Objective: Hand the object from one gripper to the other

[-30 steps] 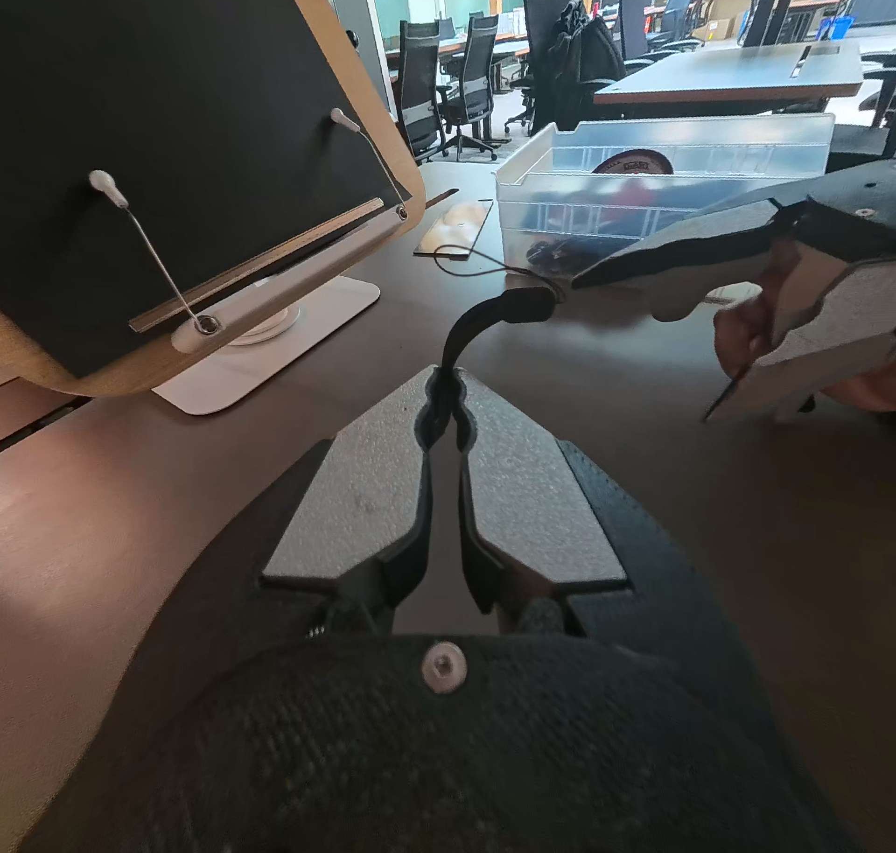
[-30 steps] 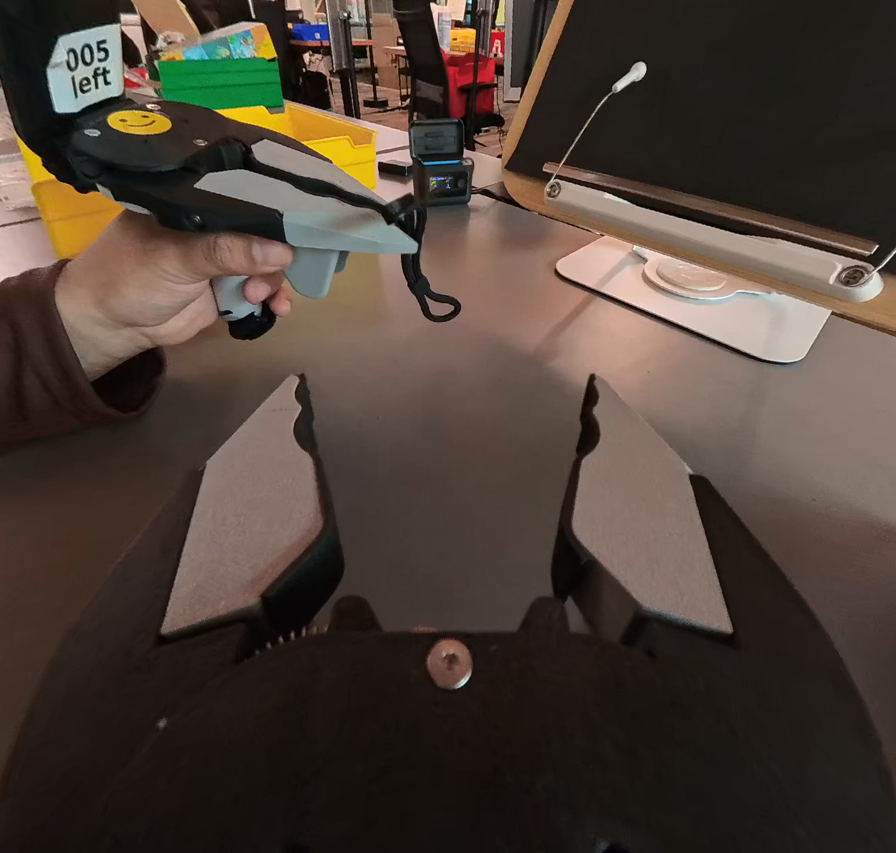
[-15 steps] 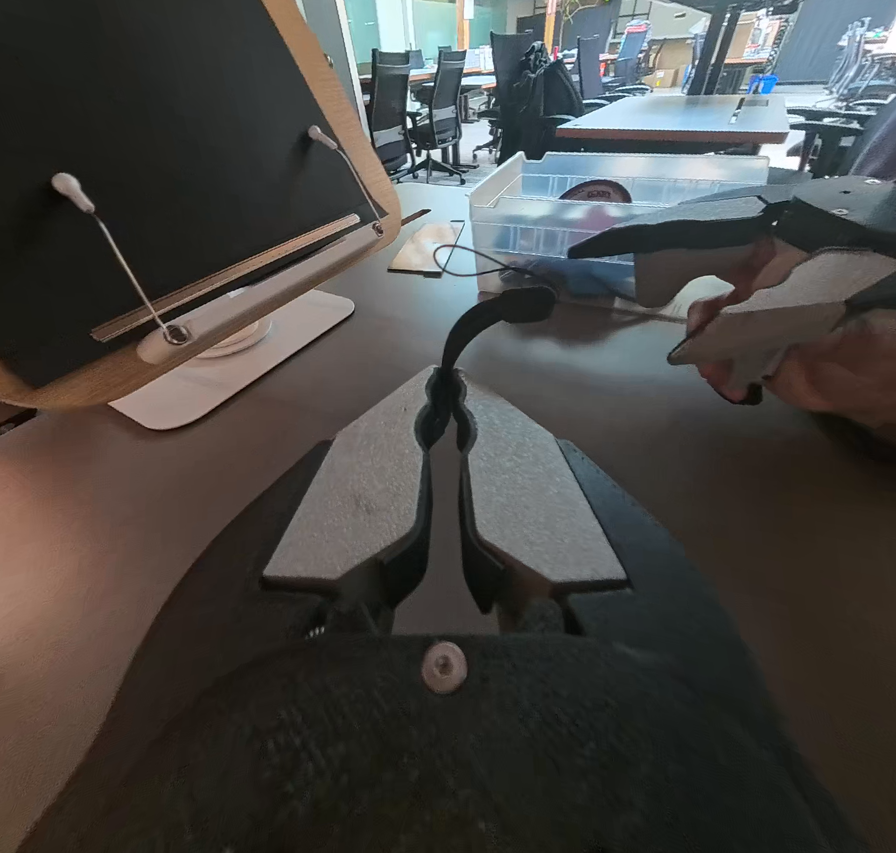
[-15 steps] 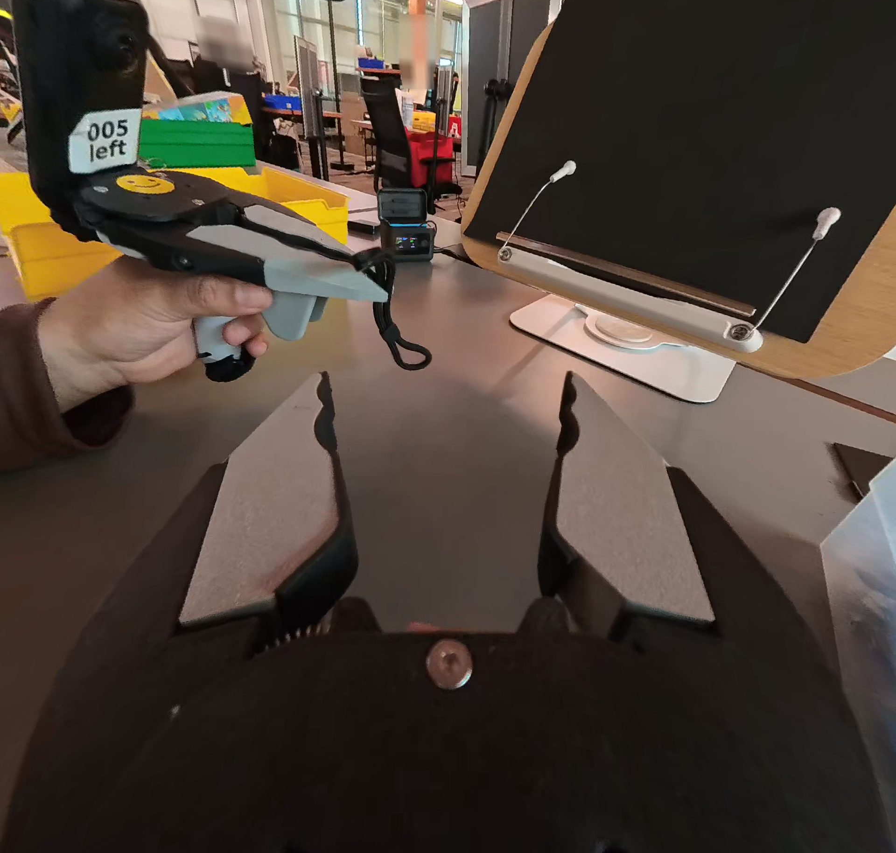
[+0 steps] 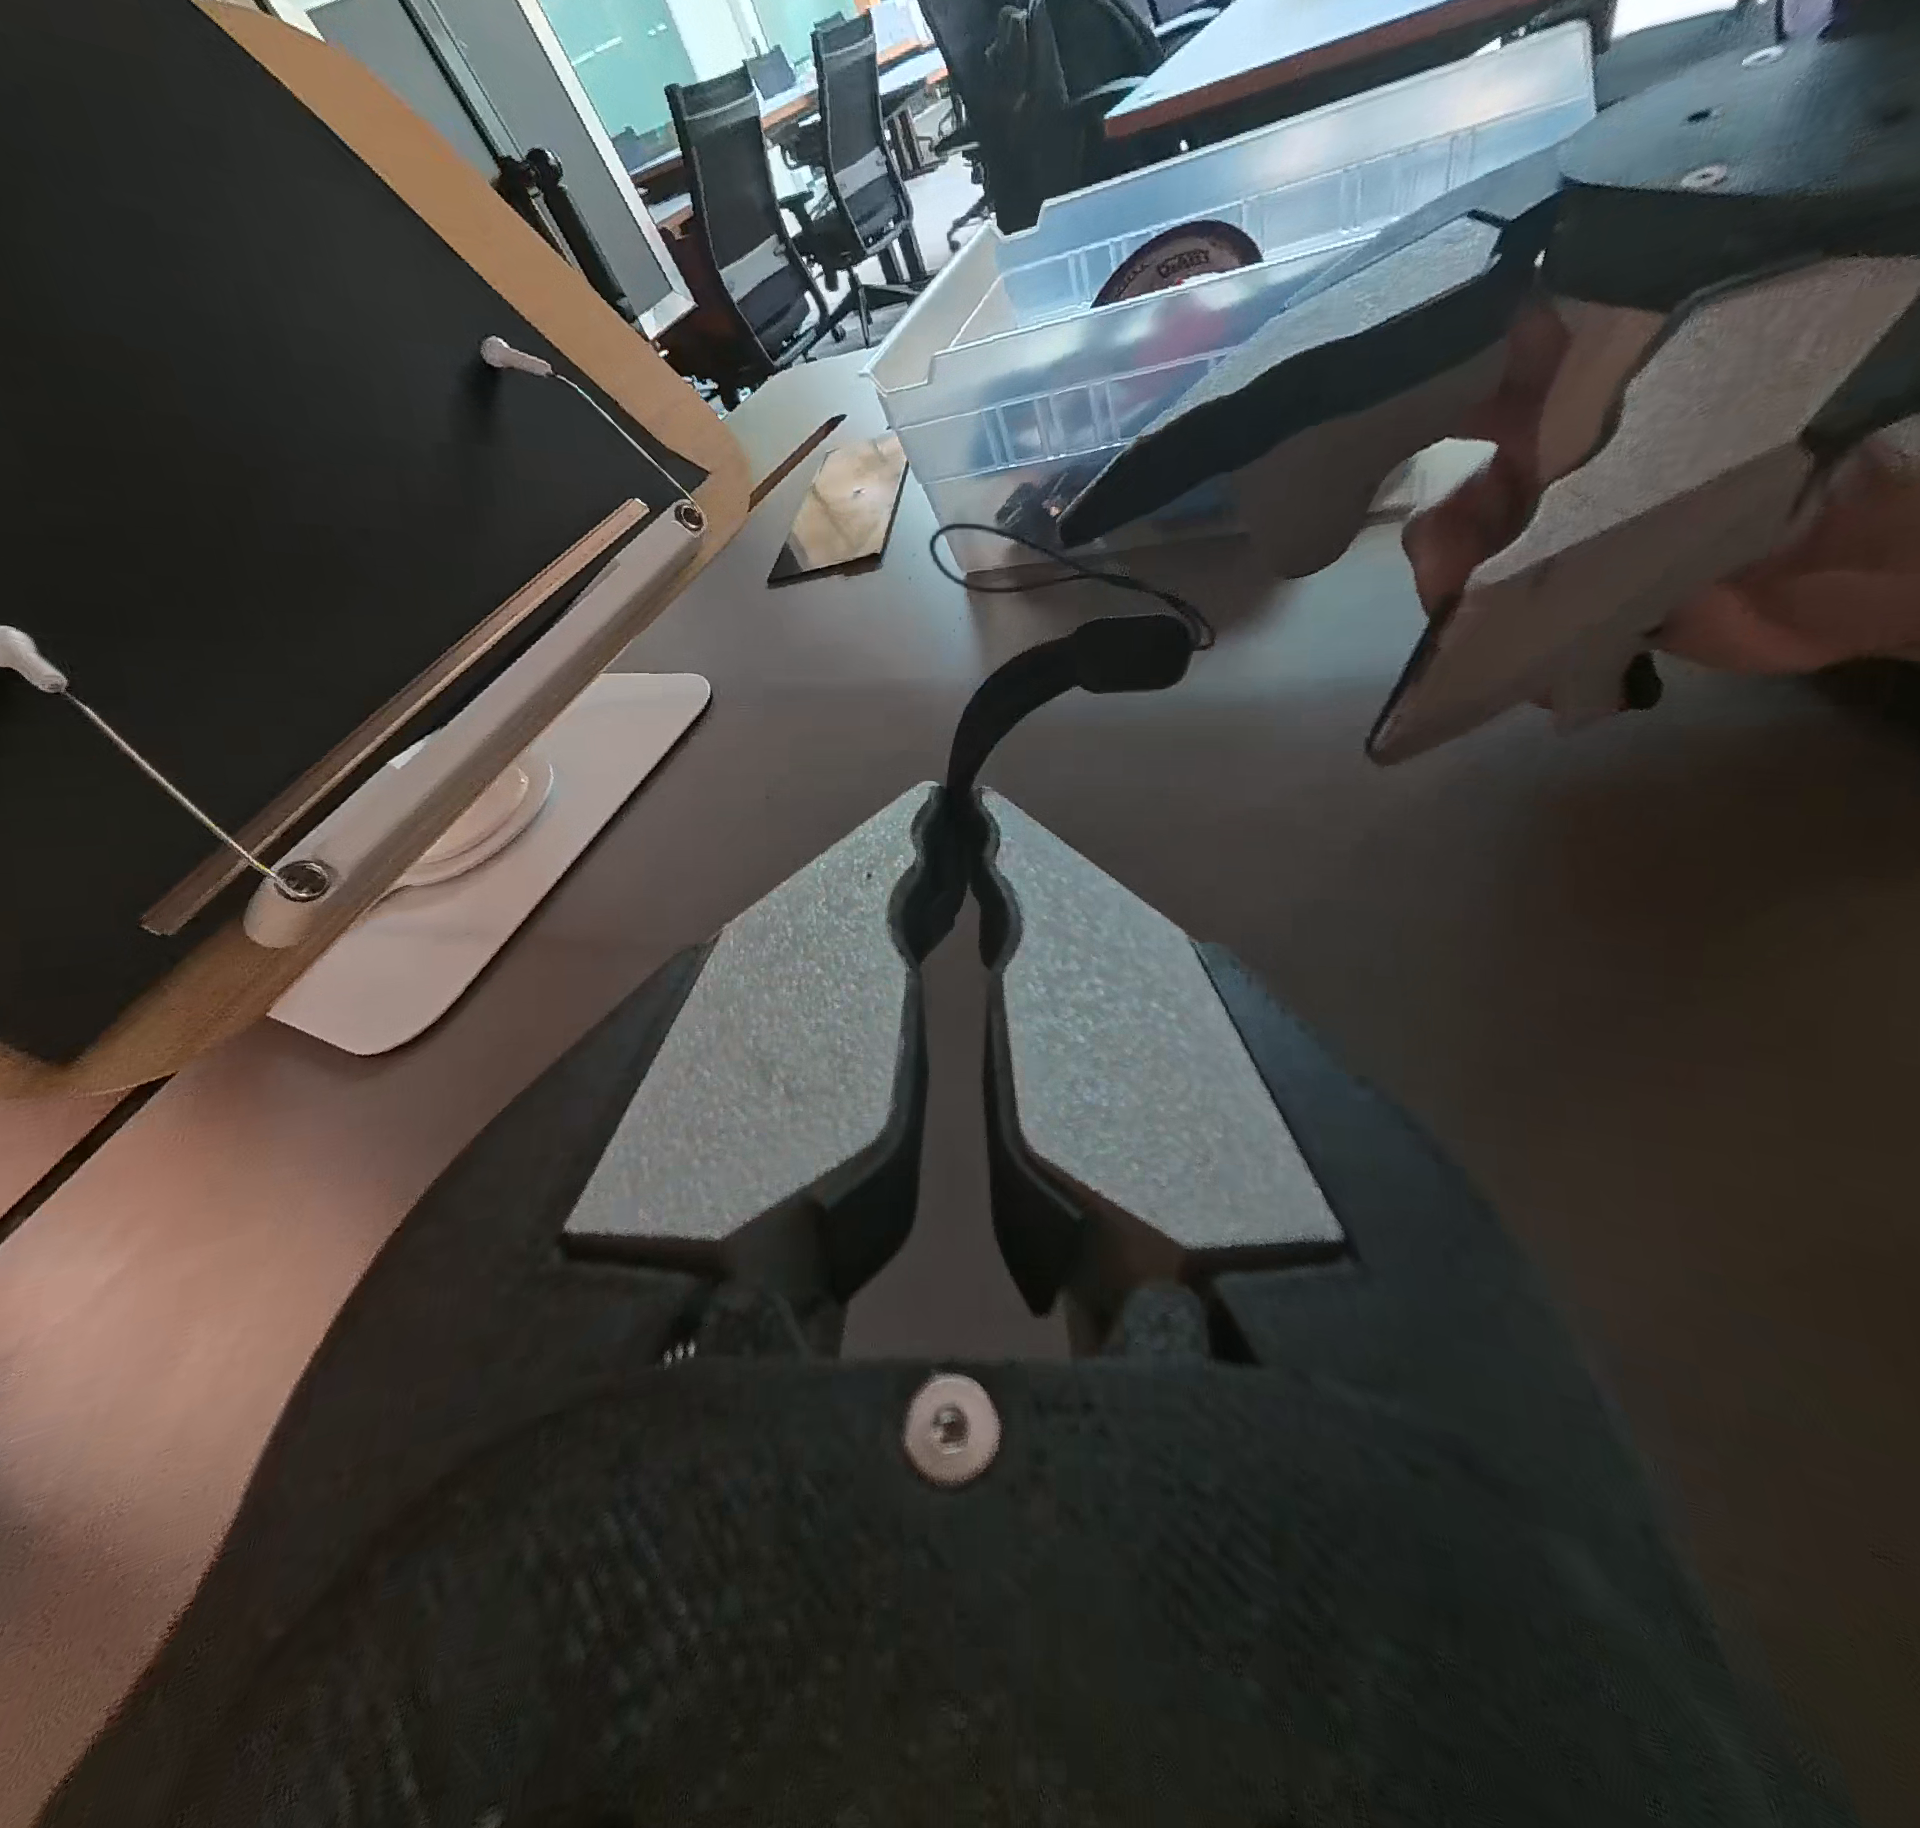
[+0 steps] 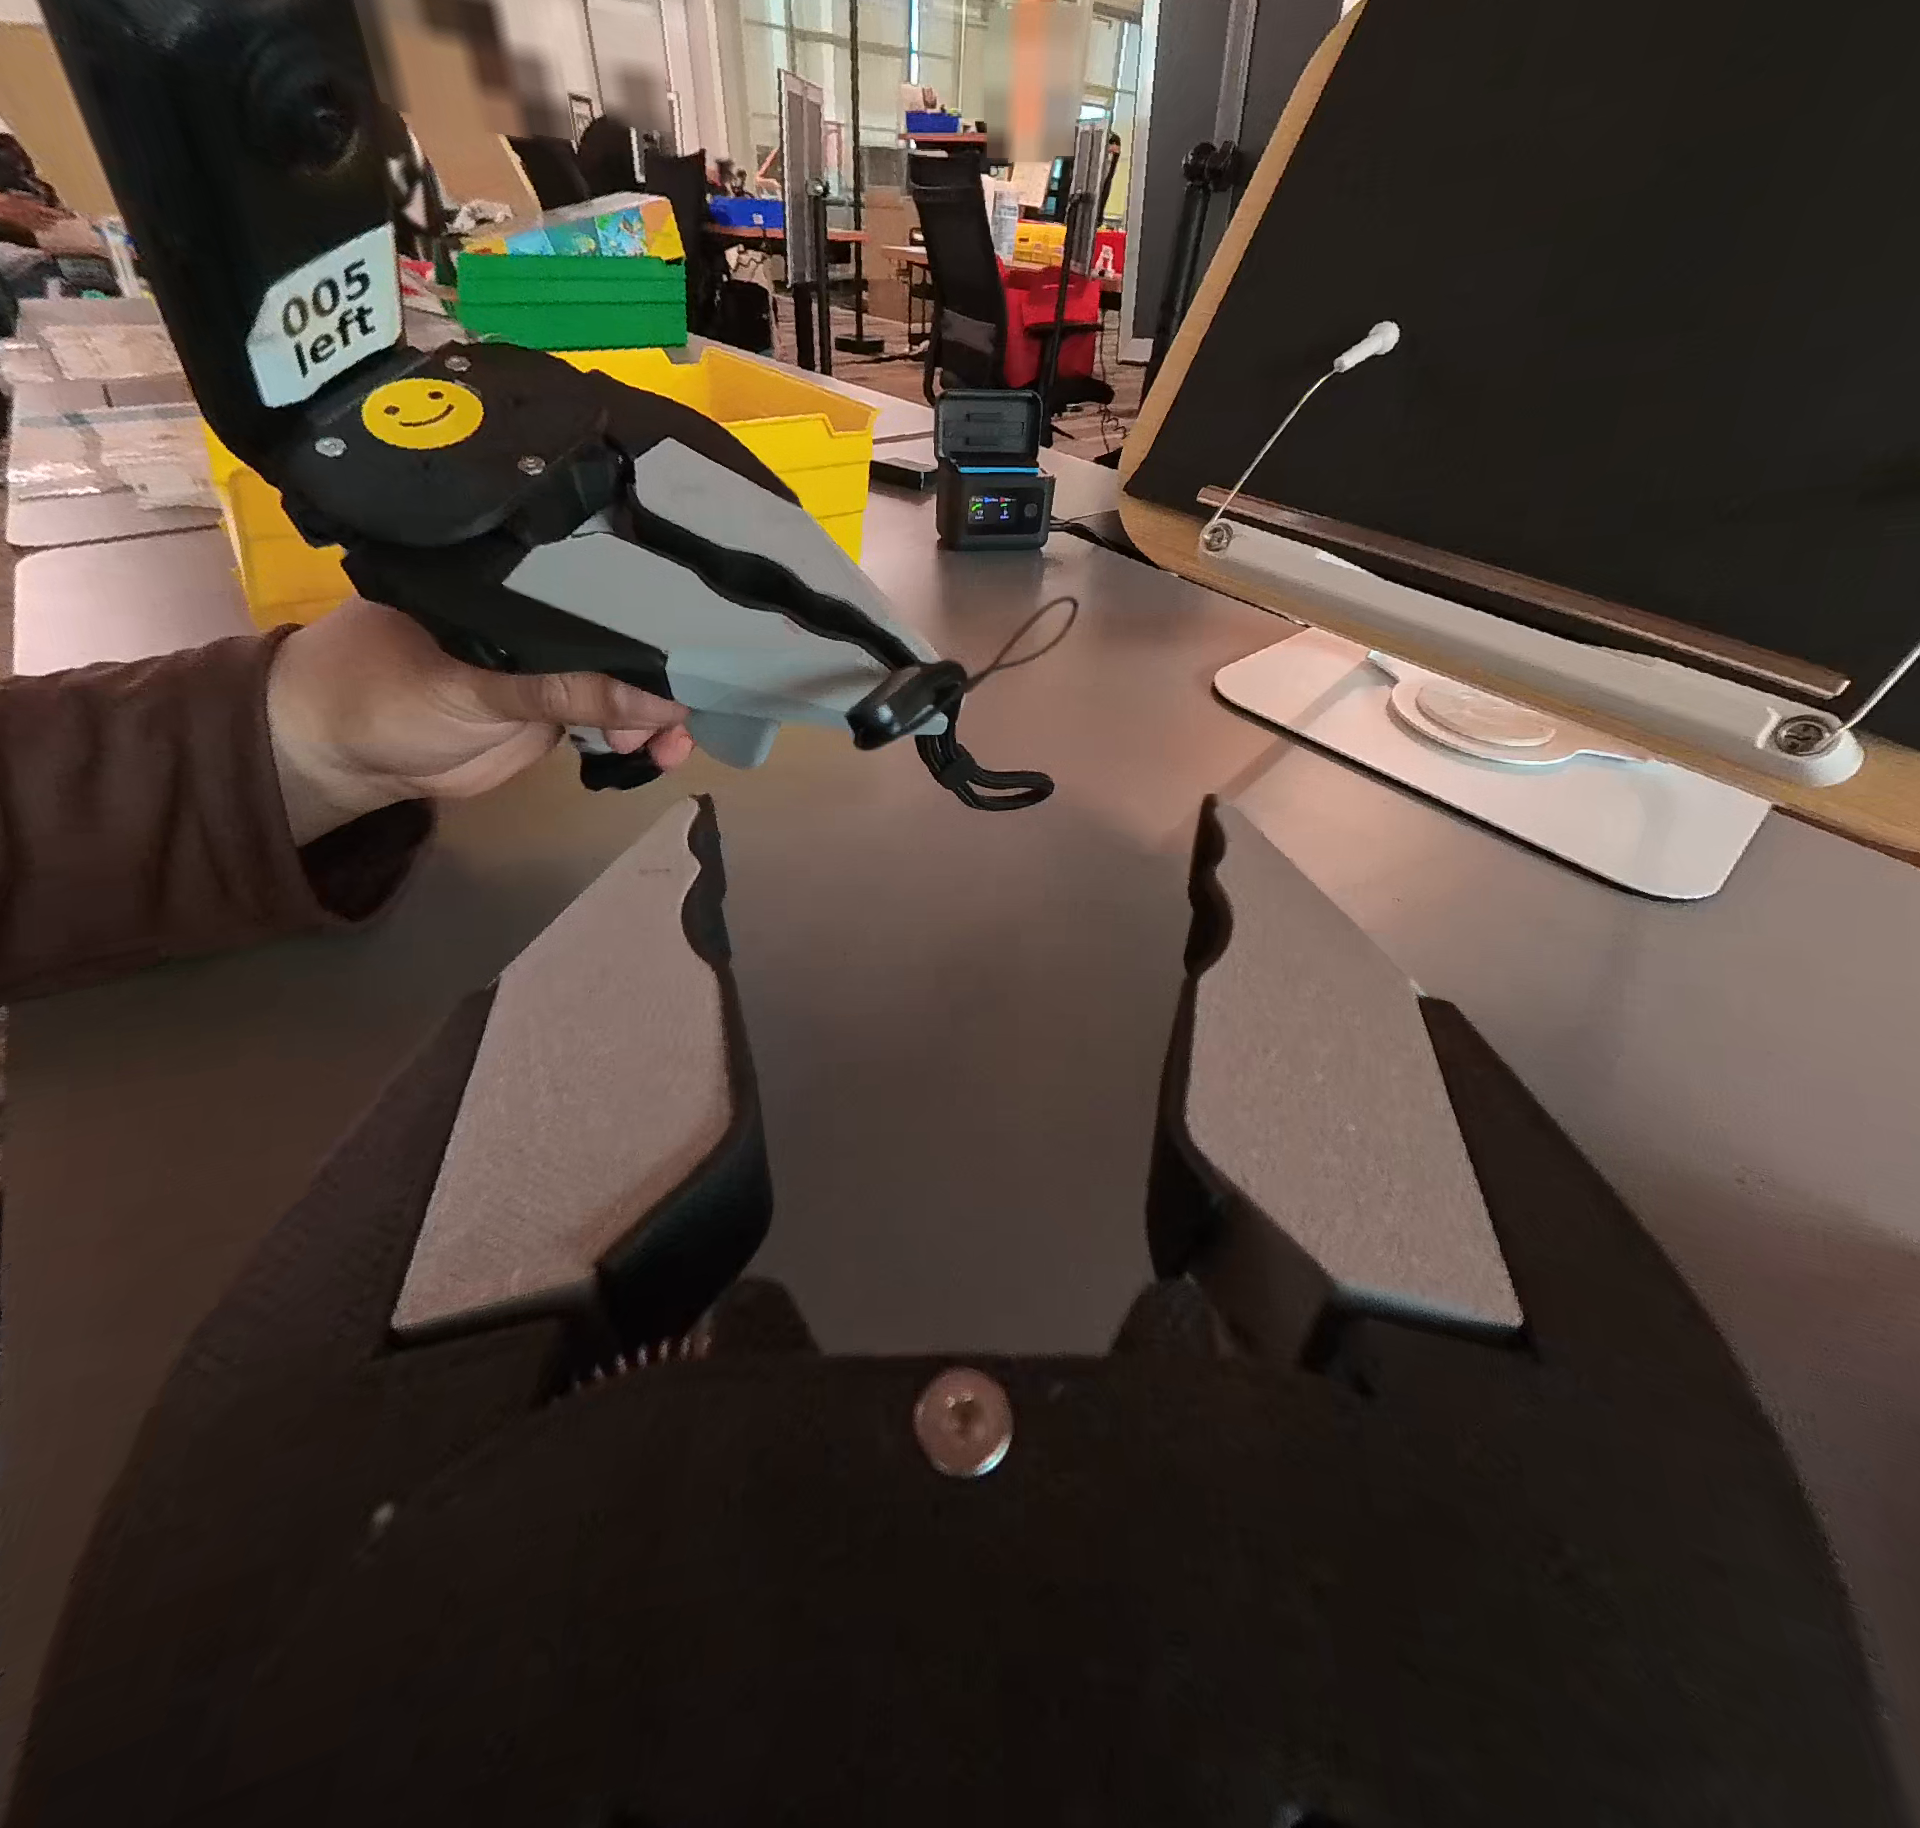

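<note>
Strap held up over the table point(image 5: 1558, 1051), ready to be passed.
The left gripper point(image 5: 961, 822) was clamped on a black wrist strap point(image 5: 1049, 677) above the table; the right gripper point(image 6: 956, 843) stood wide apart just beside it. The strap looked light and limp, so its thicker, stiffer end point(image 6: 904, 703) seemed the best place to pinch; its thin loop point(image 5: 1039, 573) would likely slip.

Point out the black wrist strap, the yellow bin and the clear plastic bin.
black wrist strap point(image 5: 1117, 648): left wrist view, its thick slider end.
yellow bin point(image 6: 800, 448): right wrist view, front wall.
clear plastic bin point(image 5: 1039, 376): left wrist view, near wall.
</note>
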Available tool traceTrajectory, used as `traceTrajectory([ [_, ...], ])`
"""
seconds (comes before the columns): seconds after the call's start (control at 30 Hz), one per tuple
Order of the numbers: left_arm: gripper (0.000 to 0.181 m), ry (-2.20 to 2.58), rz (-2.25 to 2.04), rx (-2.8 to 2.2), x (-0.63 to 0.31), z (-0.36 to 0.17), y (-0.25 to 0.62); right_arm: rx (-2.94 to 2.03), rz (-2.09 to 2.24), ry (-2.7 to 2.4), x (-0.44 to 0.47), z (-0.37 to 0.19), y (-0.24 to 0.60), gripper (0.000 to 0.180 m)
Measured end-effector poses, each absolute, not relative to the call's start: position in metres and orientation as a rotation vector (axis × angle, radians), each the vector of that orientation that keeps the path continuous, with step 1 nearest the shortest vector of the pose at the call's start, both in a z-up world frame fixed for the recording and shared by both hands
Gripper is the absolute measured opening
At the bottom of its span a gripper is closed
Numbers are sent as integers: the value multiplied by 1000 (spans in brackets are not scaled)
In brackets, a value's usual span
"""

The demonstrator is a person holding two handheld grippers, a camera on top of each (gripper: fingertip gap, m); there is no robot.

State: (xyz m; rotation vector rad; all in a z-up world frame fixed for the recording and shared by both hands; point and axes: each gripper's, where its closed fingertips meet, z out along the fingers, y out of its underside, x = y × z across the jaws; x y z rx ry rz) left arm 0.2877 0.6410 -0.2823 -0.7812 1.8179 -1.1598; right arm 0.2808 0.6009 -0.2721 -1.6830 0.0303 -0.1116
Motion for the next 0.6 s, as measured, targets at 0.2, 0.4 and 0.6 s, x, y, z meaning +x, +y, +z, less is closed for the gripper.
traceTrajectory([
  [0.2, 0, 1847, -1079, -712, 287, -287, 636, -1681, -76, 34, 279, -273, 600, 82],
  [0.4, 0, 1846, -1174, -731, 286, -285, 632, -1666, -36, 8, 273, -268, 603, 77],
  [0.6, 0, 1839, -1343, -808, 283, -279, 631, -1687, -63, -102, 268, -261, 616, 69],
])
